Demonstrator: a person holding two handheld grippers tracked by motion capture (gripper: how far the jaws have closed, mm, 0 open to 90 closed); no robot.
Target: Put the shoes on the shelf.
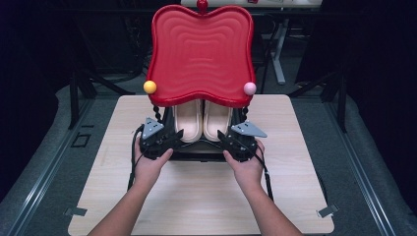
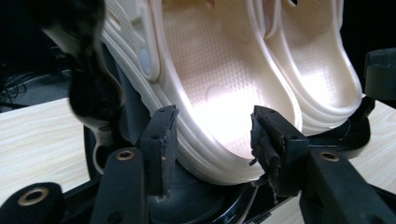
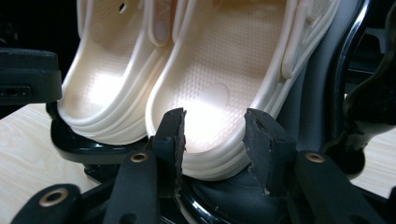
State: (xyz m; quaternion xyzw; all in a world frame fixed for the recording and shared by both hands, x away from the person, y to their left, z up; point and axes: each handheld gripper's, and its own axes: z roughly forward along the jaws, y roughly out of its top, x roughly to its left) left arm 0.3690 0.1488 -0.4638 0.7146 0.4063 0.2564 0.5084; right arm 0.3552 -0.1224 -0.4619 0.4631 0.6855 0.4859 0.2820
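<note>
A pair of cream clogs stands heel-first on the black lower tier (image 1: 196,153) of a small rack, under its red wavy top tray (image 1: 201,54). My left gripper (image 1: 174,136) is at the heel of the left clog (image 1: 188,120). In the left gripper view the jaws (image 2: 212,126) stand apart on either side of that heel (image 2: 210,84), pads not pressing. My right gripper (image 1: 223,138) is at the right clog (image 1: 218,120). Its jaws (image 3: 215,126) likewise flank the heel (image 3: 219,70) with a gap.
The rack stands at the far middle of a light wooden table (image 1: 196,196). A yellow ball (image 1: 150,87) and a pink ball (image 1: 250,88) sit on the red tray's front corners, overhanging both grippers. Twisted black posts hold the tray up. Dark floor surrounds the table.
</note>
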